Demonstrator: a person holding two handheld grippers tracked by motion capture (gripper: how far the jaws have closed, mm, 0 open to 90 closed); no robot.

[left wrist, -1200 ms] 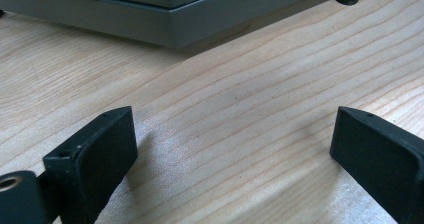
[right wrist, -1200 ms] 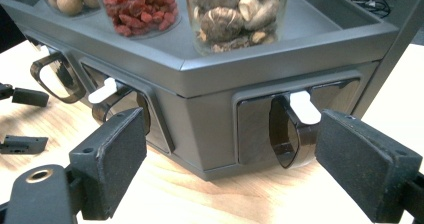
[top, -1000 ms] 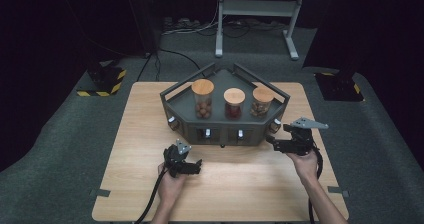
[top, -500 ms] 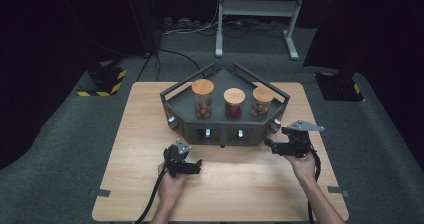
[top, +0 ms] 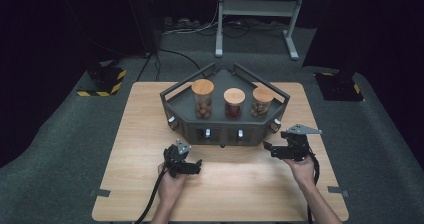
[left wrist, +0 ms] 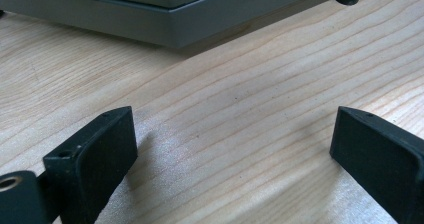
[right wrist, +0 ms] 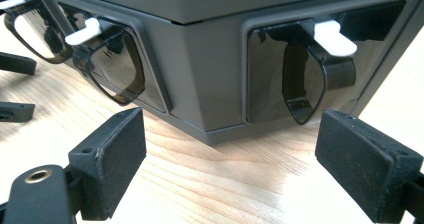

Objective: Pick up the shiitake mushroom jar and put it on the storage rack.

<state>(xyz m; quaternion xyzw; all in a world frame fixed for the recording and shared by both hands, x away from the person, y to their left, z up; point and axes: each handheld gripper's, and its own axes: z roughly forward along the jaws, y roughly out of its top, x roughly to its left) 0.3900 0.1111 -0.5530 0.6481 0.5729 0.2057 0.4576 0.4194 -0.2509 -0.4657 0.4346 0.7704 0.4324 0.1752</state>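
My right gripper is wide open with nothing in it, and the grey box sits just in front of it. My left gripper is wide open too, near the box's front.

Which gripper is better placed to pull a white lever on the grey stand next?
Probably the right gripper. Its open fingers face a white lever on the stand at close range. The left gripper looks at bare table below the stand's base.
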